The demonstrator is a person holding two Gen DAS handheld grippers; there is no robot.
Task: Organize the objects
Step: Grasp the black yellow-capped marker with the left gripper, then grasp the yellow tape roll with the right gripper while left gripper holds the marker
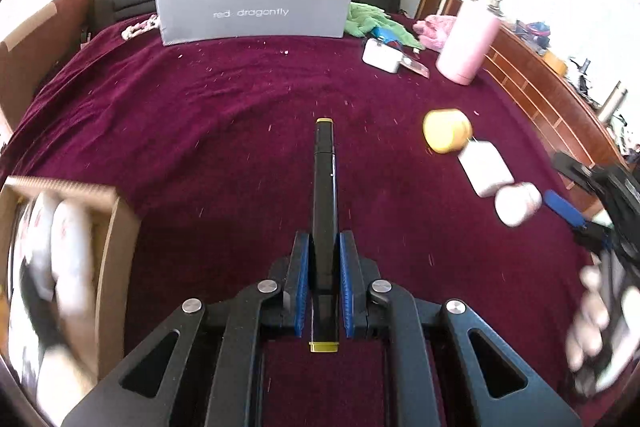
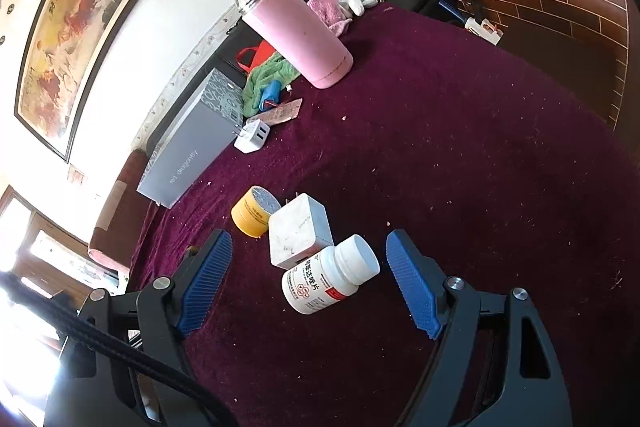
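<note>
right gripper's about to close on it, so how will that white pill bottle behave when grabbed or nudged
The pill bottle lies on its side between the open right gripper fingers, so a nudge would probably roll it. Its smooth plastic looks rigid yet possibly slippery. It is likely light; the plush cloth may damp rolling.

- Marker [image 1: 325, 211] centre frame, on cloth [image 1: 200, 131].
- Box [image 1: 254, 7] behind it, top centre.
- Jar [image 2: 253, 211], charger [image 2: 299, 235], pill bottle [image 2: 330, 273] touching in a row, right wrist view centre.
</note>
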